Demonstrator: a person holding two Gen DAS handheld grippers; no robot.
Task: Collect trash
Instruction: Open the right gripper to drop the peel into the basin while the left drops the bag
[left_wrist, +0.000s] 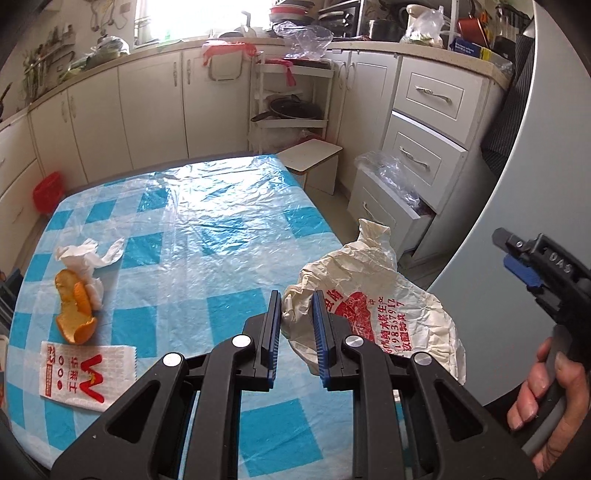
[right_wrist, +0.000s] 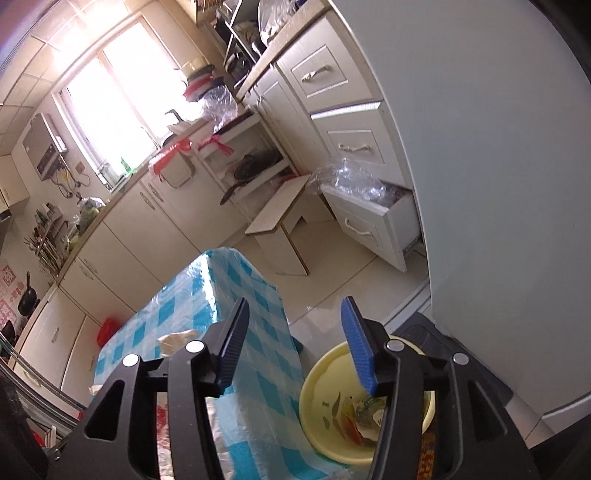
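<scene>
- Table (left_wrist: 207, 229) under blue-and-white check plastic cover, filling the left wrist view.
- Crumpled cream bag (left_wrist: 373, 295) with red print, at the near right table edge.
- Yellow basin (right_wrist: 321, 398) below the table's right side, scraps inside.
- Left gripper (left_wrist: 294, 325) over the bag's left edge, jaws slightly apart, nothing clamped.
- Right gripper (right_wrist: 295, 332) above the basin, jaws wide apart, empty.
- White printed wrapper (left_wrist: 86, 374) near left.
- Orange peel (left_wrist: 75, 306) just beyond the wrapper, touching white tissue (left_wrist: 86, 258).
</scene>
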